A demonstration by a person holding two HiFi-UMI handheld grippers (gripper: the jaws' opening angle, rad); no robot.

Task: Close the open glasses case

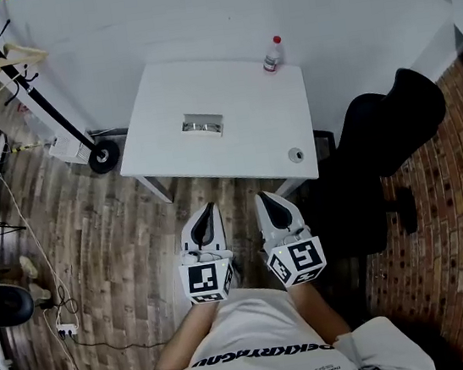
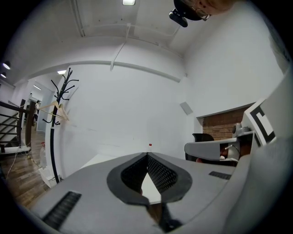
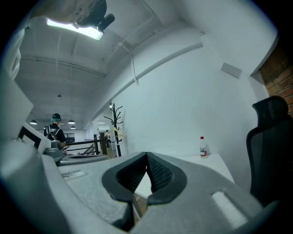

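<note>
The wooden floor (image 1: 94, 242) and the white wall (image 1: 190, 14) fill most of the head view. A white table (image 1: 159, 96) stands against the wall. A black chair (image 1: 394, 123) is just beside the table's right side. A black coat rack (image 1: 39, 96) stands to the left of the table, with a wooden hanger (image 1: 13, 61) on it.

The person stands in front of the table in a white shirt (image 1: 254, 348) and holds both grippers out low, side by side, over the floor near the table's front edge.

The left gripper (image 1: 211, 207) has its jaws closed. The tips touch each other and there is nothing between them. The right gripper (image 1: 260, 196) is the same: its jaws are pressed together at the tips and hold nothing. Both point toward the table.

The glasses case (image 1: 203, 125) lies near the middle of the table with its lid open. It is well apart from both grippers, and neither one touches it.

A small bottle (image 1: 272, 54) with a red cap stands at the back right corner of the table, near the wall. A little round thing (image 1: 296, 154) sits near the front right corner; it is too small to tell what it is.
</note>
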